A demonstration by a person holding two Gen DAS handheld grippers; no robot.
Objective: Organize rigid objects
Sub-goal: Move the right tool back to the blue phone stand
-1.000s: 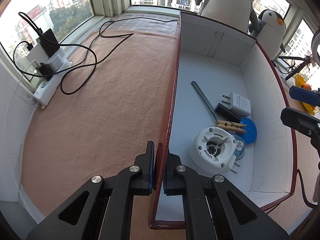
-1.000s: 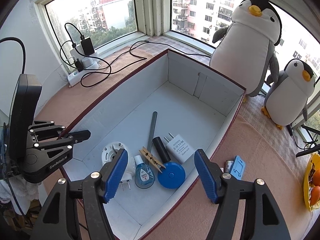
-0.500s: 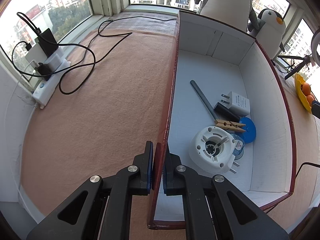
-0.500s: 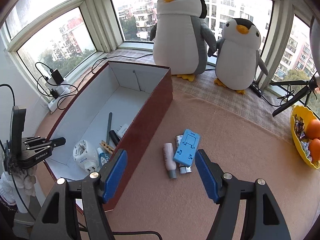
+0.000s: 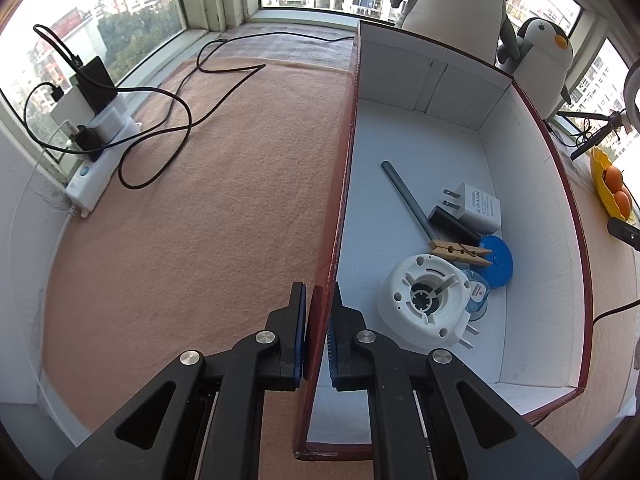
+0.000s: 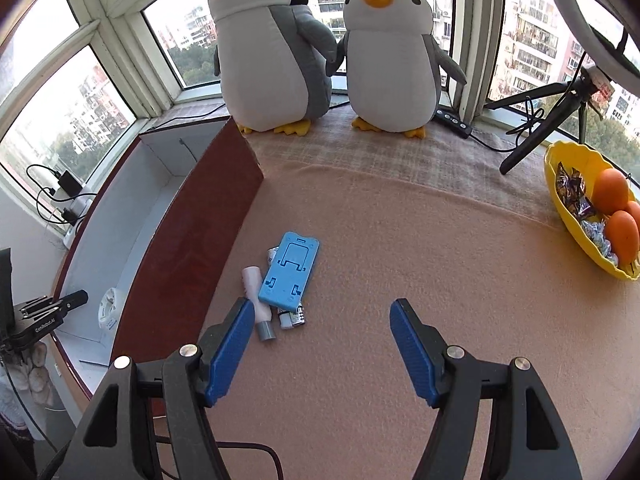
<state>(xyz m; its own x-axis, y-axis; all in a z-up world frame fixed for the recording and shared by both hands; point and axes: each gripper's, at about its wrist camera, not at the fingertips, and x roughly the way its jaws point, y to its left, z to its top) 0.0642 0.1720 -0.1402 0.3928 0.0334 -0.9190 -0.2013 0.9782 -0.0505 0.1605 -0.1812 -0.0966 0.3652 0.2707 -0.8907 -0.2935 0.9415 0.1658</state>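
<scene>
Left wrist view: the left tongs (image 5: 318, 334) are clamped on the near part of the box's (image 5: 532, 184) long left wall, one pad on each face. The box's near end is cut off behind the tongs. Inside, bunched toward the near right, lie a round white plug (image 5: 428, 302), a clothespin (image 5: 460, 251) over a grey rod (image 5: 404, 196), a white charger (image 5: 478, 206), a black stick (image 5: 452, 222), and a blue disc (image 5: 500, 258). A small clear bottle (image 5: 476, 292) is half hidden under the plug.

Right wrist view: the right tongs (image 6: 322, 354) stand wide with nothing between them, above the worktop (image 6: 420, 264). Just right of the box, a blue stand (image 6: 289, 274) lies across smaller items that are hard to make out. A white tube (image 6: 256, 300) lies beside it. At the far right, a yellow bowl (image 6: 560, 168) of oranges and sweets is cut by the frame.
</scene>
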